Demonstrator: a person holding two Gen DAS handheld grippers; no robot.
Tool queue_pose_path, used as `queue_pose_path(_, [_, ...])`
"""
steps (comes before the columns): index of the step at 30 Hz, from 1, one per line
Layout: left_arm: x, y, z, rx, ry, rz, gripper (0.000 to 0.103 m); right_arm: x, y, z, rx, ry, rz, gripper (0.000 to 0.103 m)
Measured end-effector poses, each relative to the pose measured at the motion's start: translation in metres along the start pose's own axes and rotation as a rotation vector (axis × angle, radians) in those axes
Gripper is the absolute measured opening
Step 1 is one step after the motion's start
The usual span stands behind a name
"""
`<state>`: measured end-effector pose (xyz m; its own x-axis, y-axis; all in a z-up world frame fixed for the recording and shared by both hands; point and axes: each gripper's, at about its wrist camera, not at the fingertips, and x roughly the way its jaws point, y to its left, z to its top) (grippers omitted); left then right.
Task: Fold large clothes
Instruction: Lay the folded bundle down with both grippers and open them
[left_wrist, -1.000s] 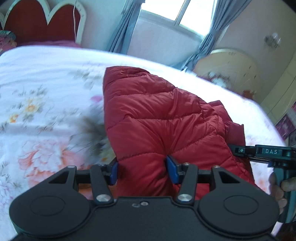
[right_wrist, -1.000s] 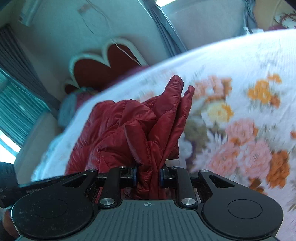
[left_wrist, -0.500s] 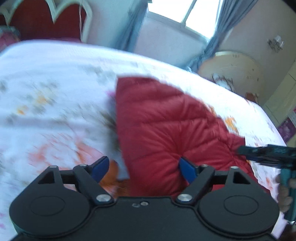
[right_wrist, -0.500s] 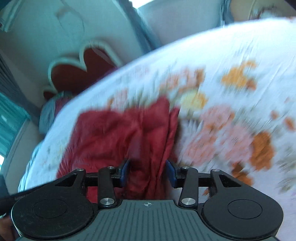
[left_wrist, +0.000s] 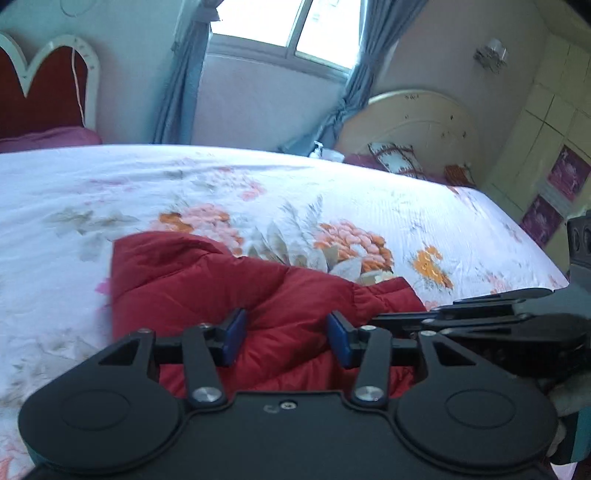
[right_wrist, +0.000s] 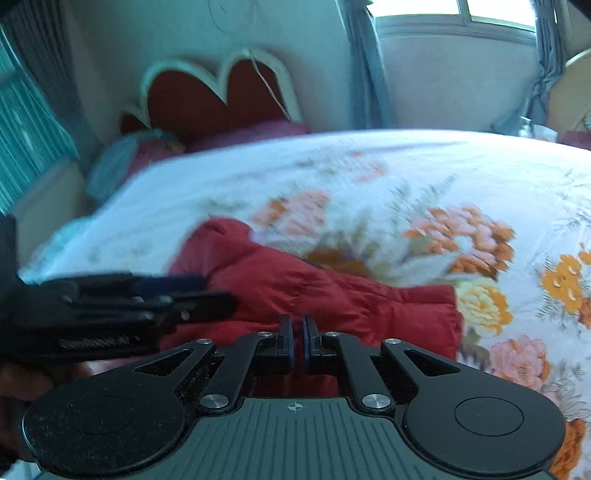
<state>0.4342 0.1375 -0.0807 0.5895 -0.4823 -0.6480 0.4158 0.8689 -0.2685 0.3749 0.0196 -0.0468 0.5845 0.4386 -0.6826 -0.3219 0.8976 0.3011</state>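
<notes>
A red puffy jacket lies bunched on the flowered bed sheet. My left gripper is low over its near part. Its jaws are closing, a bulge of the red cloth fills the gap, and both blue pads press on it. The right gripper shows side-on just to the right. In the right wrist view, the right gripper hovers at the near edge of the jacket. Its jaws are closing to a thin slit, and I see no cloth in it. The left gripper appears blurred at the left.
The bed's red heart-shaped headboard and pillows are at the far left. A window with blue curtains lies beyond the bed. A cream round-topped board and a wardrobe stand to the right.
A second ago both grippers held the jacket raised. Their jaws then spread wide and the jacket sank onto the sheet. Now both pairs have narrowed again, the right almost together.
</notes>
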Motion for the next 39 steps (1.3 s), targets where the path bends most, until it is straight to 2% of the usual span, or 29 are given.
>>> queue_pose_path(3, [0.008,0.008,-0.001,-0.03,0.018,-0.002,0.045,0.01,-0.024,-0.009,0.048,0.026,-0.069,0.006])
queue_pose_path(7, [0.013,0.018,-0.004,-0.049,0.039,-0.021,0.044,0.012,-0.046,-0.022,0.078,0.039,-0.094,0.006])
queue_pose_path(10, [0.011,0.019,-0.005,-0.044,0.038,-0.02,0.044,0.002,-0.056,-0.027,0.102,0.032,-0.117,0.006])
queue_pose_path(12, [-0.007,0.016,-0.004,-0.03,0.019,0.001,0.044,-0.018,-0.057,-0.027,0.123,0.001,-0.146,0.006])
queue_pose_path(15, [-0.052,0.011,-0.014,-0.035,-0.058,-0.04,0.044,-0.064,-0.044,-0.029,0.136,-0.107,-0.084,0.006])
queue_pose_path(18, [-0.079,-0.008,-0.032,-0.006,-0.079,-0.068,0.044,-0.081,-0.01,-0.032,0.026,-0.116,-0.011,0.007])
queue_pose_path(19, [-0.081,-0.015,-0.039,0.002,-0.074,-0.071,0.044,-0.078,-0.001,-0.034,-0.001,-0.095,0.013,0.016])
queue_pose_path(20, [-0.079,-0.021,-0.045,0.013,-0.06,-0.067,0.044,-0.072,0.007,-0.037,-0.031,-0.076,0.03,0.032])
queue_pose_path(21, [-0.075,-0.027,-0.051,0.033,-0.045,-0.05,0.044,-0.067,0.015,-0.04,-0.07,-0.065,0.032,0.036])
queue_pose_path(23, [-0.064,-0.031,-0.062,0.064,-0.019,-0.006,0.044,-0.049,0.022,-0.049,-0.132,-0.024,0.009,0.037])
queue_pose_path(26, [-0.06,-0.024,-0.073,0.043,-0.011,0.004,0.043,-0.04,0.0,-0.059,-0.028,0.002,0.053,0.037])
queue_pose_path(31, [-0.069,-0.023,-0.079,0.059,-0.007,0.035,0.04,-0.045,-0.002,-0.066,-0.036,0.001,0.043,0.037])
queue_pose_path(34, [-0.093,-0.031,-0.078,0.07,-0.018,0.049,0.039,-0.076,0.009,-0.066,-0.049,-0.046,0.017,0.037])
queue_pose_path(36, [-0.115,-0.039,-0.083,0.072,-0.051,0.024,0.039,-0.103,0.02,-0.069,-0.085,-0.09,0.062,0.037])
queue_pose_path(39, [-0.134,-0.053,-0.098,0.067,-0.063,0.013,0.039,-0.131,0.034,-0.083,-0.126,-0.104,0.127,0.037])
